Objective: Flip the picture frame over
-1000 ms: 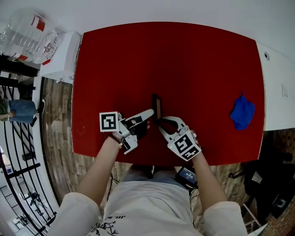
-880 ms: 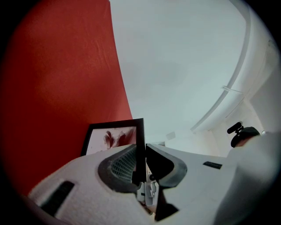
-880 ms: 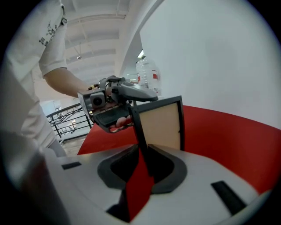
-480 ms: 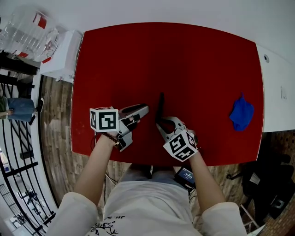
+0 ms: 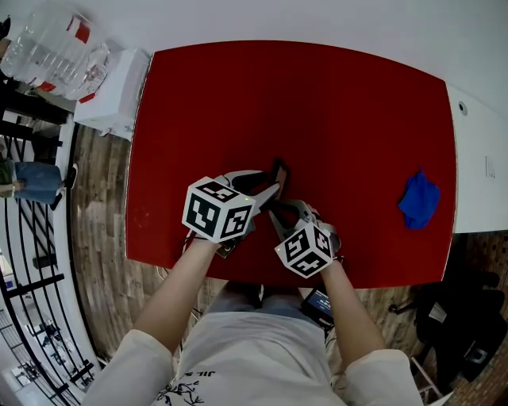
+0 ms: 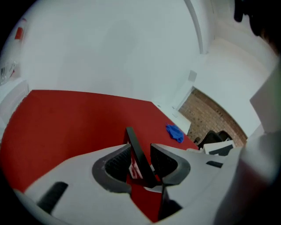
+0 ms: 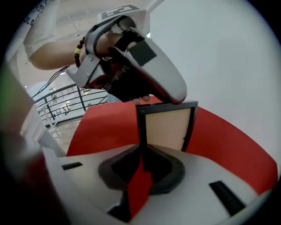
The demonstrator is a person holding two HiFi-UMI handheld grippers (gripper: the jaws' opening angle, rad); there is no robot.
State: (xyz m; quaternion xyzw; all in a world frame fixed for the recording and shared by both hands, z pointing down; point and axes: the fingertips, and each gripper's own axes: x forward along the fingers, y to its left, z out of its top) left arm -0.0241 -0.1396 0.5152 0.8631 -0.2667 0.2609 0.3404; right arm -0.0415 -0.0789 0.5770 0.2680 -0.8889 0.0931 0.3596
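Where the red table (image 5: 333, 103) meets plank floor (image 5: 99, 206) and black railing (image 5: 32, 270), 1 picture frame (image 7: 169, 125) stands on edge, pinched by the right gripper (image 7: 142, 160). The left gripper (image 6: 140, 156) straddles it, jaws just opening wide.

Red desk in a white-walled room
A red desk (image 5: 317, 103) is standing on a wood-plank floor (image 5: 99, 230) against a white wall (image 5: 317, 20). A black metal railing (image 5: 32, 262) is running down the left. A white cabinet (image 5: 119, 99) carrying clear plastic bottles (image 5: 55, 47) is sitting at the far-left corner, a white counter (image 5: 480, 151) is flanking the right edge, and a brick wall (image 6: 210, 115) is showing beyond.
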